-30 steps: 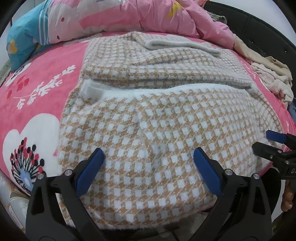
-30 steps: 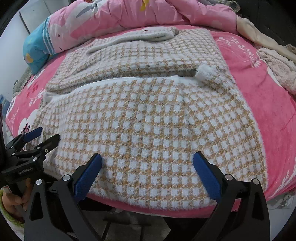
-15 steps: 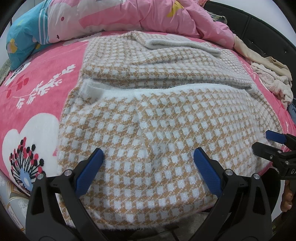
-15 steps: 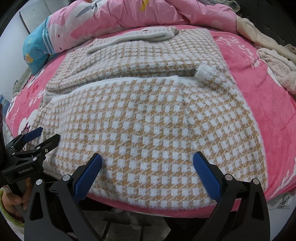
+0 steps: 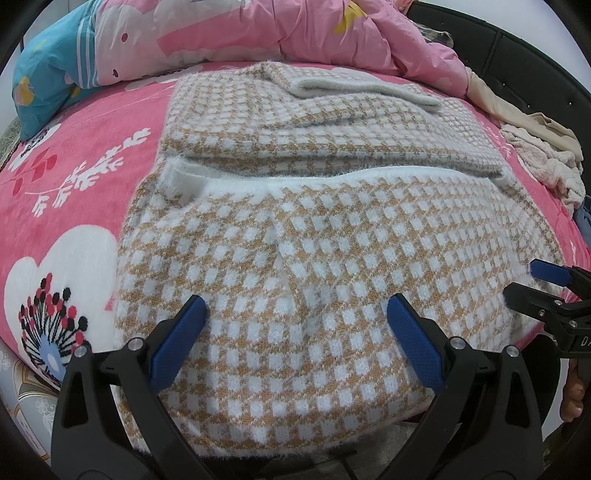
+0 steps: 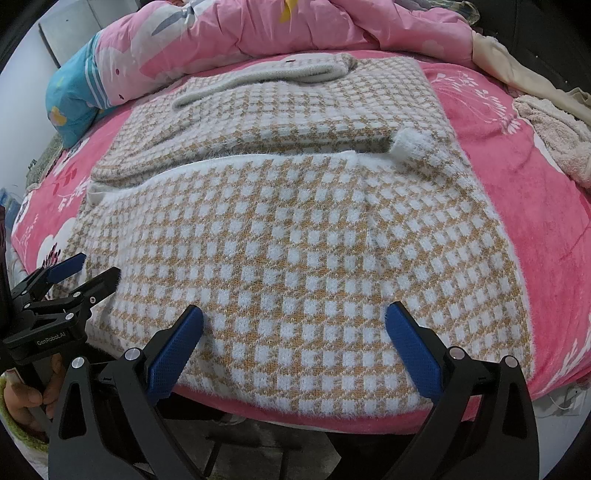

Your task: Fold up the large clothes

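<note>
Two sleeves already lie folded across the checked sweater (image 6: 288,229) spread on the pink bed (image 6: 535,206), so we judge the hem-to-collar fold remains, left gripper (image 5: 295,328) and right gripper (image 6: 295,328) gaping wide, empty, at 6 o'clock.

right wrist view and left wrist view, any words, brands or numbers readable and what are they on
"GenRobot.AI": white print on the black body of the left gripper, seen in the right wrist view.
"DA": cut-off white letters on the body of the right gripper, at the left wrist view's right edge; the rest is out of frame.
No readable text on the checked sweater, pink bedspread or quilt; only flower and cartoon prints.
</note>
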Demonstrator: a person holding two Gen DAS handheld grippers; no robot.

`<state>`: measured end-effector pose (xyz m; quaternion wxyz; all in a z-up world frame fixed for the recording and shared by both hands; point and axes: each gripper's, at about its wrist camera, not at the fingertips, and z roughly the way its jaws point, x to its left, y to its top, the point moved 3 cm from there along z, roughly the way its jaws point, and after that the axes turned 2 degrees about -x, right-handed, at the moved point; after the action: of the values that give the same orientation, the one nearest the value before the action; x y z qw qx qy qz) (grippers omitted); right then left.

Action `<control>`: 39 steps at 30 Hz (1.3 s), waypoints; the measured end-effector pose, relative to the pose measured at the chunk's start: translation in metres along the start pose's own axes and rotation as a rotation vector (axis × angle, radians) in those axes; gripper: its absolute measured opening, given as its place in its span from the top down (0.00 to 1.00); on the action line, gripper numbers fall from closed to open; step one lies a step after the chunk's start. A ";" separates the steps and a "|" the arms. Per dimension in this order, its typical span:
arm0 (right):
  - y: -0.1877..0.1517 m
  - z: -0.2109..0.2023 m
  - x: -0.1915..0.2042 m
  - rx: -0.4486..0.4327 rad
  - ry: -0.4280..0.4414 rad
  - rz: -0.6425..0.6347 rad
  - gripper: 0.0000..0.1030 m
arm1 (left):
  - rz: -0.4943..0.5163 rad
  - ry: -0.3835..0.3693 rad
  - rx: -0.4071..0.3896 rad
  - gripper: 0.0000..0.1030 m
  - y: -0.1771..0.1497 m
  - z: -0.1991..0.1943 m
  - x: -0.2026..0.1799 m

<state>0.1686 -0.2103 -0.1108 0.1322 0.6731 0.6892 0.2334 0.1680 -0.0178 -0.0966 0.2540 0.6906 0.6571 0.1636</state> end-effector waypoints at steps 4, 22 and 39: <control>0.000 0.000 0.000 0.000 -0.001 0.000 0.07 | -0.001 0.000 0.001 0.08 0.000 0.000 0.000; 0.005 -0.018 -0.004 -0.057 0.031 0.033 0.07 | 0.002 0.000 0.006 0.08 0.001 0.001 0.001; 0.009 -0.037 -0.008 -0.132 0.088 0.041 0.07 | 0.014 0.043 -0.090 0.08 0.002 -0.018 0.004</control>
<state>0.1579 -0.2237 -0.0756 0.1411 0.6662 0.6634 0.3102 0.1595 -0.0112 -0.0811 0.2695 0.6793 0.6496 0.2096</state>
